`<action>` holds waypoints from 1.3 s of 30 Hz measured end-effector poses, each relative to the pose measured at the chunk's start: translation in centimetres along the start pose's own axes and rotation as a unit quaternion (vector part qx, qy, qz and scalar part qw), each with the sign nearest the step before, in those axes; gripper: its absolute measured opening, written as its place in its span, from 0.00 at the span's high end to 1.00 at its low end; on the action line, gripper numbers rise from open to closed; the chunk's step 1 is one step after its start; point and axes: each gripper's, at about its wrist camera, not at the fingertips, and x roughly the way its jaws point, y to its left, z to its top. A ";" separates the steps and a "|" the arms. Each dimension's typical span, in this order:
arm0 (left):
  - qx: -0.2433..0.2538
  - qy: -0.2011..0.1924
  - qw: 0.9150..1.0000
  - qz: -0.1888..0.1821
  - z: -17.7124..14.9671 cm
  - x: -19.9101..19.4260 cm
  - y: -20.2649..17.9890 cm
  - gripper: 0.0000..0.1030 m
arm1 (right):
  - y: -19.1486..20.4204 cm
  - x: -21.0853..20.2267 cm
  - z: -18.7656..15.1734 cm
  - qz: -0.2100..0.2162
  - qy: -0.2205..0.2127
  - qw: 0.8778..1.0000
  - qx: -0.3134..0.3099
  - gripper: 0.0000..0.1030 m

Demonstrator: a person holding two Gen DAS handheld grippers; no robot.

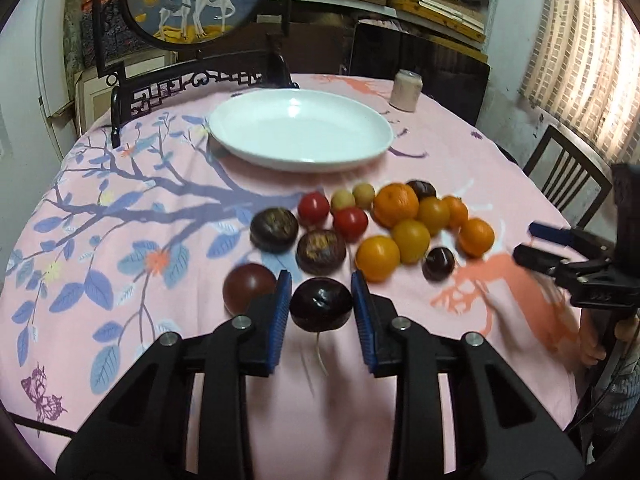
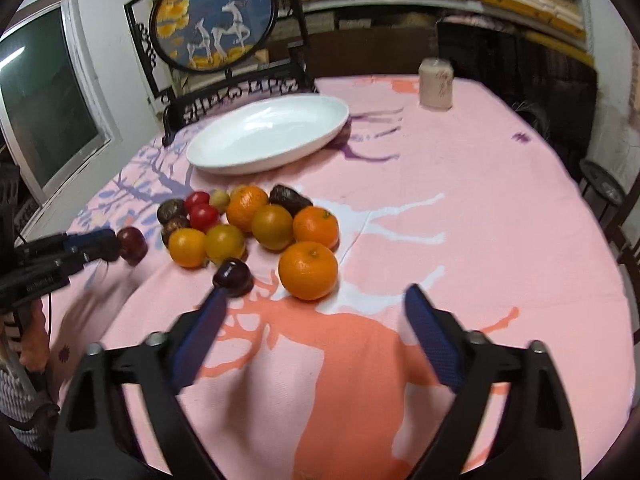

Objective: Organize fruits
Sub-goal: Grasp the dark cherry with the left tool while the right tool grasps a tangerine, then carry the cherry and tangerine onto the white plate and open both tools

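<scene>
Left wrist, dark plum (image 1: 321,309) between fingers (image 1: 280,304)

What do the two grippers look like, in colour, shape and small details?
Both are alike. The left gripper and the right gripper have matte black plastic bodies with triangular cut-outs, silver screw heads at the joints, and two flat fingers with blue ribbed pads. The right gripper's body carries small embossed lettering, too blurred to read. A striped sleeve shows behind the left gripper.

- The plate (image 1: 300,130) sits on the table (image 1: 120,280), behind the fruit cluster (image 1: 400,220).
- The can (image 1: 406,90) stands right of the plate, further back.
- One dark fruit (image 1: 321,309) lies before the cluster.
</scene>
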 end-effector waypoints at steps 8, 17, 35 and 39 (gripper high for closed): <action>-0.006 0.005 1.000 0.002 2.9 1.1 0.3 0.70 | -0.3 4.7 0.9 0.041 0.055 0.997 0.022 0.61; -0.018 0.007 1.000 -0.004 10.7 6.1 0.6 0.70 | -0.1 2.4 6.4 0.024 -0.007 0.999 0.026 0.61; -0.089 0.028 0.996 -0.004 13.1 11.4 5.5 0.43 | 0.9 11.4 14.1 0.041 -0.023 0.998 0.040 0.41; -0.086 0.013 0.996 0.015 12.4 9.7 5.9 0.43 | 0.1 9.7 13.3 0.041 -0.034 0.997 0.055 0.40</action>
